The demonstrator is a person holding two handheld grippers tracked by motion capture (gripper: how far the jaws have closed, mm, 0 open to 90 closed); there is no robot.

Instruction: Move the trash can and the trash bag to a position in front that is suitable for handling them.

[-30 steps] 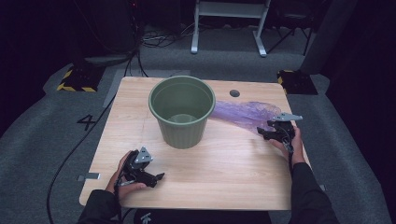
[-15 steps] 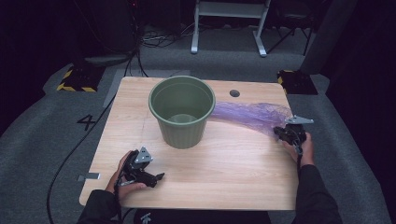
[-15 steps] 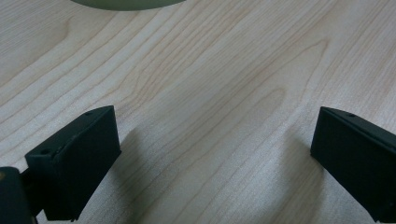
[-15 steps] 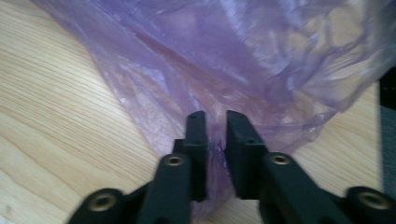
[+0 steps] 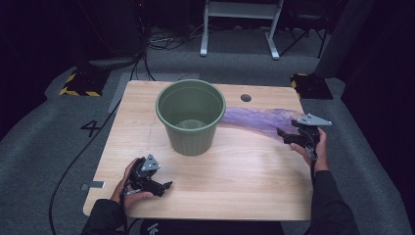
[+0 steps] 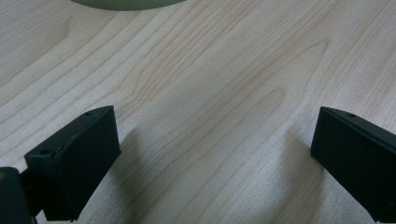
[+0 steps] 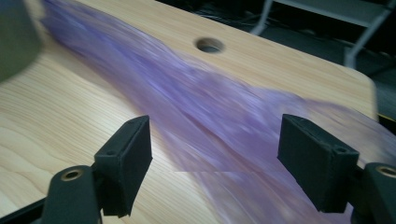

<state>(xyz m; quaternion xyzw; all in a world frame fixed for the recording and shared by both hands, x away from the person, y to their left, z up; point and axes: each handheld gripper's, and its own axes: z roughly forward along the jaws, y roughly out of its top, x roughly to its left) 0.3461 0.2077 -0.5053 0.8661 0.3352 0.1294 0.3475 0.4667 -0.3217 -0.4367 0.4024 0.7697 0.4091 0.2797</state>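
Lying flat on the tabletop (image 5: 235, 171), the purple plastic bag (image 5: 259, 120) stretches from the green bucket (image 5: 191, 115) to the right gripper (image 5: 288, 138), whose jaws have just been opening and now straddle it without pinching. That bucket looks empty, probably awaiting this liner. Parked near the front edge, the left gripper (image 5: 164, 187) rests open, holding nothing.

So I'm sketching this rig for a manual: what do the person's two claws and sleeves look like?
Both claws, left claw and right claw, are black, each with two blocky rectangular jaws that have small screw holes. A grey three-cornered plate tops the right one, a smaller grey plate the left. A black cable trails from the right claw. The sleeves are dark.
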